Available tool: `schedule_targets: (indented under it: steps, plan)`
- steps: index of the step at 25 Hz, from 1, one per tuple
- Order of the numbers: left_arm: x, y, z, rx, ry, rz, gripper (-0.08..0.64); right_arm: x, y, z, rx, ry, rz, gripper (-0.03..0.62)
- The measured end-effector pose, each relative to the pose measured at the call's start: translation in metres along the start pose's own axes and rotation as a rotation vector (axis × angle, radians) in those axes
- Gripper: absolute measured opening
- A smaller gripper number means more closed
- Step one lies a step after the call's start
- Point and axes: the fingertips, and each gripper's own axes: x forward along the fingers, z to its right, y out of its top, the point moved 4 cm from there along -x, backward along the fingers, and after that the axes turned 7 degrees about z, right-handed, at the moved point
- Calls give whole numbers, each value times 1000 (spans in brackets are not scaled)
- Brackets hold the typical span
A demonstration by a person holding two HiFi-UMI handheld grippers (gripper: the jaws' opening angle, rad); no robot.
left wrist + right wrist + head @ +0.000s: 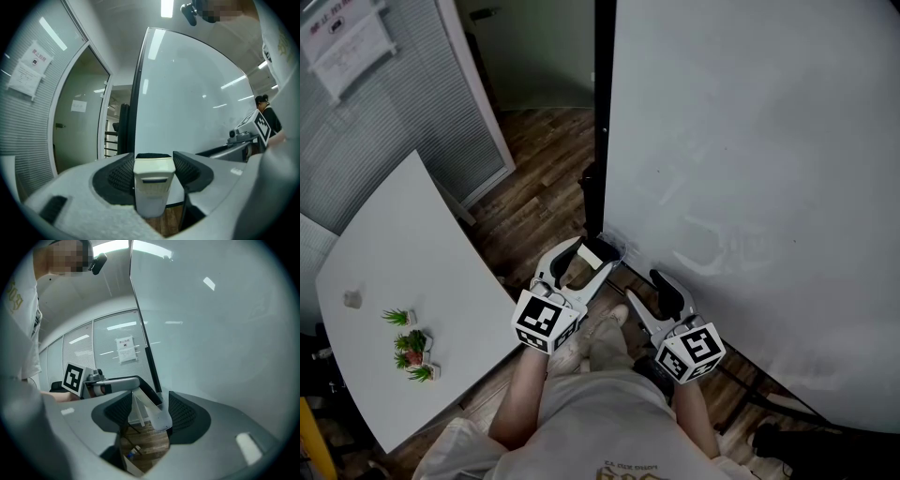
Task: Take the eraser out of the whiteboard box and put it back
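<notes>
The left tool [594,252] is clamped on the whiteboard eraser [600,249], held out near the lower left corner of the whiteboard [750,169], above the wooden floor [534,178]. Only the left gripper view shows the grip clearly: both ribbed pads press on the sides of the cream-coloured eraser body [152,187], with its black felt face turned towards the board. The right tool [662,285] hangs just beside it, close to the board's lower edge. The right gripper view shows its jaws apart and bare. Through the gap [150,411] it sees the left tool's pale finger and a clear panel [138,411] that may be the whiteboard box, though I cannot tell for sure. In the head view that box is too faint to make out. The head view alone takes in the white desk [403,253] on the left with small potted plants [411,342]. A paper notice [125,349] shows on the blinds.
</notes>
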Motion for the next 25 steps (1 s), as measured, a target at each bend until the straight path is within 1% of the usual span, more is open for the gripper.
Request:
schedule_targets:
  steps: [10, 21, 25]
  plan:
    - [6, -9, -1, -11, -5, -20, 258, 1, -3, 3, 11, 4, -6, 246]
    - [14, -22, -4, -23, -10, -47, 258, 2, -5, 6, 44, 12, -4, 245]
    - [18, -25, -4, -19, -16, -65, 258, 5, -8, 5, 42, 18, -20, 244]
